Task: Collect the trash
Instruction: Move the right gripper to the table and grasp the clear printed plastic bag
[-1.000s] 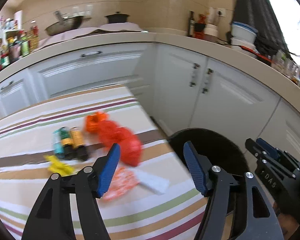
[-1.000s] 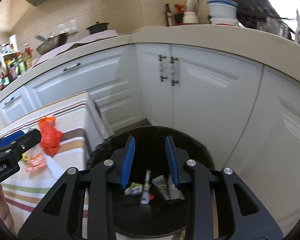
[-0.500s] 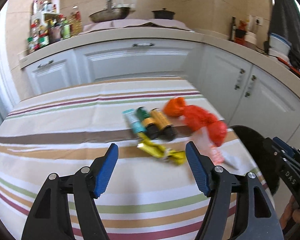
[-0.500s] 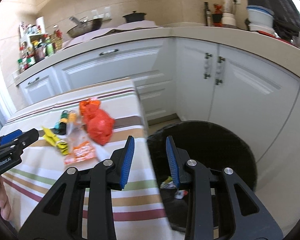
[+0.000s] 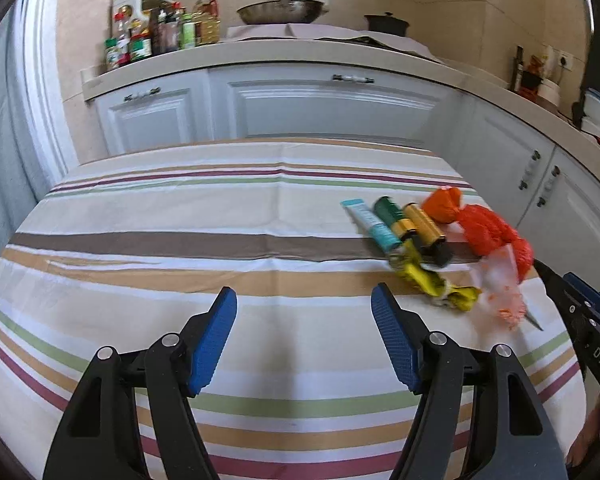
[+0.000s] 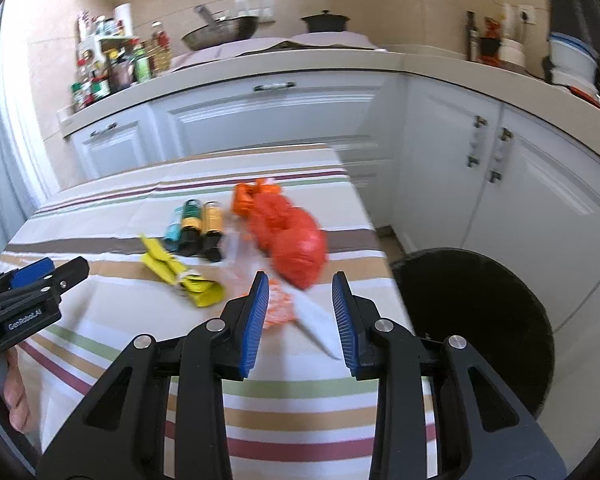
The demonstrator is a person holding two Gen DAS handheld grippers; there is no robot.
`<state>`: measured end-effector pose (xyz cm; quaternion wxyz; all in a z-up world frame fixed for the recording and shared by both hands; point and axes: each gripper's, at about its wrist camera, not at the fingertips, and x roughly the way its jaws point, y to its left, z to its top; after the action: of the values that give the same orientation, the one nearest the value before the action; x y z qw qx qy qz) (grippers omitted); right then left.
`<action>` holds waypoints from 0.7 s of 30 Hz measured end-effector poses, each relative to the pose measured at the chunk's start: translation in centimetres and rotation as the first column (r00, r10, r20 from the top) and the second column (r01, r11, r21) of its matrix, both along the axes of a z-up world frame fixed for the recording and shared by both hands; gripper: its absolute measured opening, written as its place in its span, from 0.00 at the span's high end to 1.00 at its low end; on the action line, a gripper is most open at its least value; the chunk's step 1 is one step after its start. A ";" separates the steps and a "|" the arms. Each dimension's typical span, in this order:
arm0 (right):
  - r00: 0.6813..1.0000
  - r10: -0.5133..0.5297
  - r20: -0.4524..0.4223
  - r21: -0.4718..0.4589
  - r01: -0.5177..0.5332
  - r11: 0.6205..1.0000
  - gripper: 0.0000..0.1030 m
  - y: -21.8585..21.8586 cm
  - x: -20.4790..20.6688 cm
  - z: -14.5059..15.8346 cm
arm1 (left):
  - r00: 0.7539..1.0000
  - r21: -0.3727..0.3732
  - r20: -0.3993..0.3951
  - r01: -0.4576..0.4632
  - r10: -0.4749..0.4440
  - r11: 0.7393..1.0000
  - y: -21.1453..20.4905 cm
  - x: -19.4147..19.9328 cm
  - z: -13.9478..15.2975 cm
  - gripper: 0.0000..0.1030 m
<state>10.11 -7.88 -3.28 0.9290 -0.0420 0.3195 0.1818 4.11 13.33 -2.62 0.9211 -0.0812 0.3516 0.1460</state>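
The trash lay in a loose cluster on the striped counter point(image 5: 148, 216), near its right edge: a crumpled red bag point(image 6: 296, 240), a folded yellow wrapper point(image 6: 180, 272), a clear wrapper with orange print point(image 6: 280, 308), a teal tube point(image 5: 370, 220) and two small bottles point(image 6: 202, 226) side by side. The bag and wrappers looked light, soft and crinkly, likely to slide on the cloth and to collapse under a pinch, so a bunched fold or knot seemed the best place to grab. The tube and bottles looked stiffer and rounder; they could roll, and a grip across the middle of the body seemed safest. The black bin point(image 6: 472, 320) stood on the floor just beside the counter's right edge, close to the pile.

The right gripper point(image 6: 300, 312) hung over the clear wrapper, its jaws narrowly apart with nothing pinched between them. The left gripper point(image 5: 304, 332) was spread wide over bare cloth, well left of the trash, also empty
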 end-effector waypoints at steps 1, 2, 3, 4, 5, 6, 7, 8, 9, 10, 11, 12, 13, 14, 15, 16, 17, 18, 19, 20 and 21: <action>1.000 0.010 -0.003 -0.002 -0.010 1.000 0.69 0.5 0.0 0.0 | 1.000 -0.001 -0.001 -0.005 0.005 1.000 0.2 -0.1 -0.1 0.34; 1.000 0.026 -0.008 -0.008 -0.026 1.000 0.69 1.3 0.1 -0.1 | 1.000 -0.004 -0.002 -0.012 0.012 1.000 0.6 -0.2 -0.2 0.34; 0.999 0.033 -0.011 -0.014 -0.033 0.999 0.69 1.6 0.2 -0.2 | 1.000 -0.008 -0.003 -0.019 0.019 1.000 1.0 -0.3 -0.3 0.34; 0.999 0.043 -0.019 -0.024 -0.043 0.999 0.69 2.3 0.4 -0.4 | 1.000 -0.011 -0.004 -0.024 0.024 1.000 1.2 -0.3 -0.3 0.34; 0.999 0.048 -0.027 -0.029 -0.048 0.998 0.69 2.7 0.5 -0.6 | 1.000 -0.013 -0.005 -0.028 0.028 1.000 1.5 -0.4 -0.4 0.34; 0.998 0.052 -0.038 -0.036 -0.053 0.998 0.69 3.1 0.7 -0.8 | 0.999 -0.017 -0.005 -0.034 0.034 0.999 1.8 -0.4 -0.5 0.34; 0.997 0.055 -0.059 -0.046 -0.058 0.997 0.69 3.6 1.0 -1.0 | 0.999 -0.020 -0.006 -0.037 0.037 0.999 2.0 -0.5 -0.5 0.34; 0.996 0.058 -0.073 -0.047 -0.061 0.997 0.69 3.7 1.2 -1.2 | 0.999 -0.023 -0.007 -0.040 0.040 0.999 2.2 -0.5 -0.6 0.34; 0.995 0.058 -0.083 -0.052 -0.062 0.997 0.69 3.9 1.4 -1.3 | 0.999 -0.027 -0.008 -0.043 0.042 0.999 2.4 -0.6 -0.7 0.34; 0.995 0.056 -0.087 -0.057 -0.061 0.996 0.69 4.0 1.5 -1.4 | 0.999 -0.032 -0.010 -0.043 0.043 0.999 2.6 -0.6 -0.8 0.34; 0.994 0.052 -0.095 -0.066 -0.058 0.996 0.69 4.1 1.6 -1.5 | 0.999 -0.036 -0.011 -0.043 0.043 0.998 2.7 -0.7 -0.9 0.34; 0.994 0.051 -0.100 -0.069 -0.058 0.996 0.72 4.3 1.7 -1.5 | 0.999 -0.039 -0.013 -0.041 0.041 0.998 2.7 -0.7 -0.9 0.34; 0.993 0.049 -0.106 -0.075 -0.058 0.996 0.80 4.4 1.8 -1.7 | 0.999 -0.042 -0.013 -0.040 0.040 0.998 2.8 -0.7 -1.0 0.34; 0.992 0.050 -0.112 -0.082 -0.060 0.995 0.84 4.5 1.8 -1.8 | 0.999 -0.043 -0.012 -0.039 0.039 0.998 2.8 -0.7 -1.0 0.34; 0.991 0.054 -0.119 -0.087 -0.065 0.994 0.86 4.7 1.9 -1.9 | 0.999 -0.047 -0.011 -0.037 0.036 0.998 2.8 -0.7 -1.0 0.34; 0.991 0.054 -0.119 -0.091 -0.065 0.994 0.88 4.7 1.8 -2.0 | 0.999 -0.049 -0.013 -0.035 0.034 0.998 2.8 -0.7 -1.1 0.34; 0.992 0.055 -0.113 -0.096 -0.066 0.993 0.89 4.8 1.7 -2.0 | 0.999 -0.052 -0.014 -0.031 0.031 0.998 2.8 -0.7 -1.1 0.34; 0.992 0.058 -0.110 -0.097 -0.069 0.993 0.91 4.8 1.6 -1.9 | 0.999 -0.055 -0.014 -0.030 0.029 0.998 2.7 -0.7 -1.1 0.34; 0.992 0.061 -0.107 -0.096 -0.072 0.993 0.92 4.8 1.5 -1.8 | 1.000 -0.057 -0.014 -0.027 0.026 0.998 2.7 -0.7 -1.1 0.34; 0.993 0.064 -0.102 -0.090 -0.073 0.993 0.92 4.8 1.4 -1.7 | 1.000 -0.059 -0.013 -0.023 0.022 0.998 2.7 -0.7 -1.1 0.34; 0.993 0.066 -0.095 -0.083 -0.074 0.994 0.92 4.7 1.2 -1.5 | 1.000 -0.060 -0.012 -0.020 0.019 0.998 2.6 -0.6 -1.1 0.34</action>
<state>11.36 -3.18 -4.73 0.9038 -0.0847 0.3677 0.2019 3.49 15.95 -3.68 0.9147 -0.1116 0.3606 0.1446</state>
